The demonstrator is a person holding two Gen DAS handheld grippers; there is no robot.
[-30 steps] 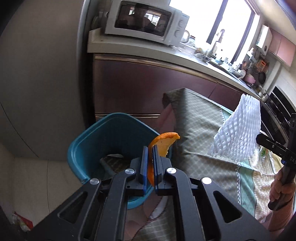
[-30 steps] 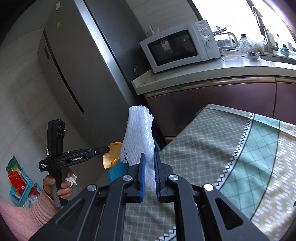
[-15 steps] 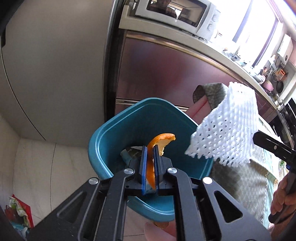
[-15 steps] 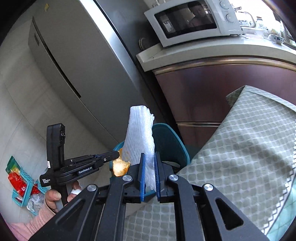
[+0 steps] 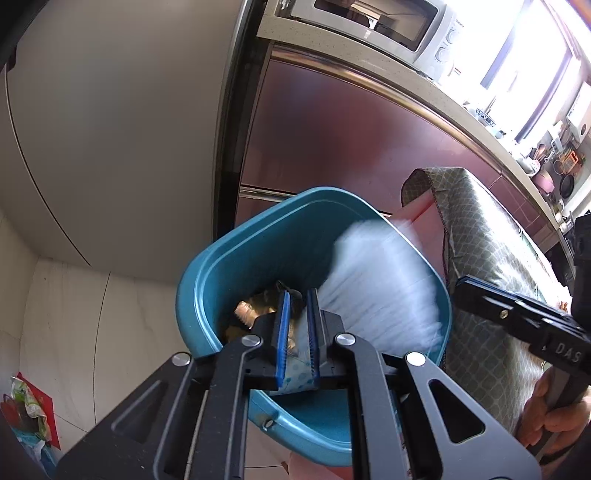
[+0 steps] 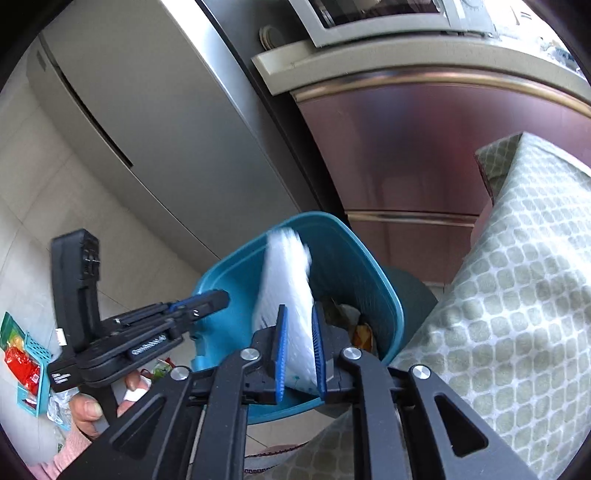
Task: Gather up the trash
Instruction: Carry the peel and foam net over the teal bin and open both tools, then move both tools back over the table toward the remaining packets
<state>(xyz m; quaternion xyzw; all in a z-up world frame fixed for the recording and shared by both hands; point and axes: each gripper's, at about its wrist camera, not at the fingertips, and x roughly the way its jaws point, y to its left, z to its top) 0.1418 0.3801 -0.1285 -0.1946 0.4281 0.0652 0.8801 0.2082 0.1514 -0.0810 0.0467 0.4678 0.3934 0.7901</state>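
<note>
A teal trash bin (image 5: 207, 273) stands on the floor beside the table; it also shows in the right wrist view (image 6: 365, 273). My left gripper (image 5: 298, 321) is over the bin, jaws slightly apart and empty. My right gripper (image 6: 298, 343) is also over the bin with its jaws parted. The white foam fruit net (image 6: 284, 280) is blurred between and beyond them, dropping into the bin; it shows blurred in the left wrist view (image 5: 384, 291). Scraps of trash (image 5: 251, 312) lie in the bin. The orange peel cannot be told apart among them.
A table with a green patterned cloth (image 6: 517, 280) is right of the bin. A grey fridge (image 6: 155, 122) and a maroon counter cabinet (image 6: 406, 147) with a microwave (image 5: 369, 22) stand behind. Packets and a basket (image 6: 26, 354) lie on the floor at left.
Both grippers moved down over the bin. The left jaws opened and the orange peel left them. The right jaws opened and the foam net is falling into the bin.
</note>
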